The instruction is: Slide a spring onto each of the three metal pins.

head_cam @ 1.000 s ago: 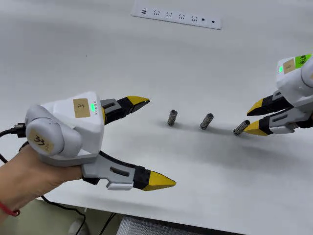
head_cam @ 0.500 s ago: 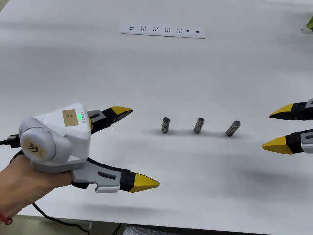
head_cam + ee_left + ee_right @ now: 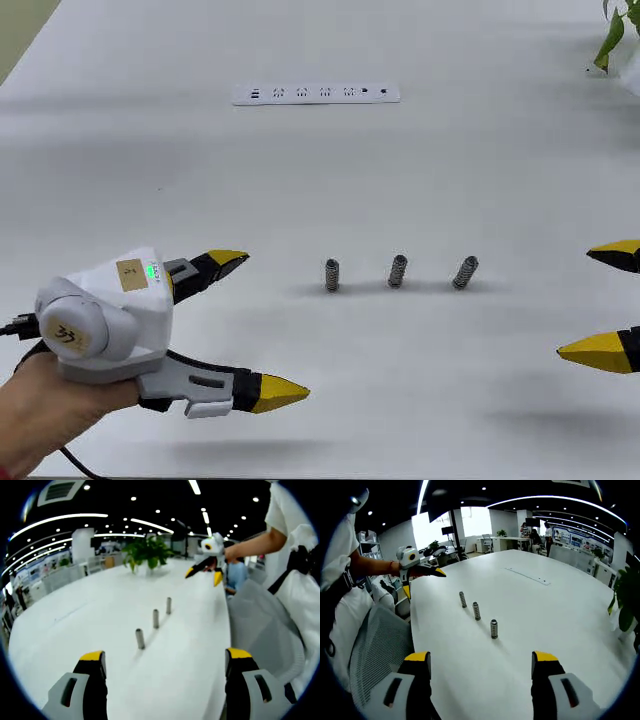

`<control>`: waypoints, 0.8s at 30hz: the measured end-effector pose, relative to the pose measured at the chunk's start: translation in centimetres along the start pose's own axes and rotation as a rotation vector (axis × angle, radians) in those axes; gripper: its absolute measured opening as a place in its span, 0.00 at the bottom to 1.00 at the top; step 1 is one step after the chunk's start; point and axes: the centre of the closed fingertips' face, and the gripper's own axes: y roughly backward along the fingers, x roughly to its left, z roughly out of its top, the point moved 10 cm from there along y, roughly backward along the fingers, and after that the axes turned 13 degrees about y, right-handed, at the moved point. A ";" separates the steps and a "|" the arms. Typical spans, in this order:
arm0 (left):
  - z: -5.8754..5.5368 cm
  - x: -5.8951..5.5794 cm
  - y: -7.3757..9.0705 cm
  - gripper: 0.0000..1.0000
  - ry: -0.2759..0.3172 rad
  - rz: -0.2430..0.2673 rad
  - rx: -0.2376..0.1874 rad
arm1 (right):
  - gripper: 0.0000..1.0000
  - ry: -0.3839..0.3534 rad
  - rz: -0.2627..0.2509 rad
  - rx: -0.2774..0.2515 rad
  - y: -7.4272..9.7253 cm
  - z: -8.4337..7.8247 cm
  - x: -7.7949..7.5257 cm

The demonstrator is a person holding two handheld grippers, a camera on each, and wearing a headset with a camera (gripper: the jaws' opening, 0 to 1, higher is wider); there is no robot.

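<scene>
Either side of the row, my left tongs (image 3: 275,325) and right tongs (image 3: 575,301) hang wide open, grasping nothing. Between them on the counter (image 3: 300,180), three springs (image 3: 398,270) sit upright over their pins (image 3: 155,618); I'd back away wide, knocking none.

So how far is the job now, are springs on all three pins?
Done, it seems: the left spring, middle spring and right spring stand in a row on the table, each apparently sleeved over its pin. In hand: nothing; the left claw and right claw are open and empty. Left: nothing that I can see.
</scene>
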 end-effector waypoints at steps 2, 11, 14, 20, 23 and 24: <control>-0.1 0.0 0.0 1.00 0.001 0.004 0.003 | 0.87 -0.006 -0.009 -0.013 0.3 -0.4 0.3; -0.4 0.2 0.1 1.00 0.003 0.020 0.018 | 0.93 -0.025 -0.028 -0.042 1.0 -1.2 0.9; -0.4 0.2 0.2 1.00 0.003 0.023 0.021 | 0.93 -0.029 -0.030 -0.043 1.1 -1.3 1.0; -0.5 0.2 0.2 1.00 0.002 0.023 0.029 | 0.93 -0.031 -0.041 -0.049 1.4 -1.3 1.0; -0.5 0.1 0.2 1.00 0.002 0.022 0.030 | 0.93 -0.030 -0.044 -0.046 1.5 -1.3 1.1; -0.4 0.1 0.2 1.00 0.002 0.022 0.029 | 0.93 -0.030 -0.044 -0.046 1.5 -1.2 1.1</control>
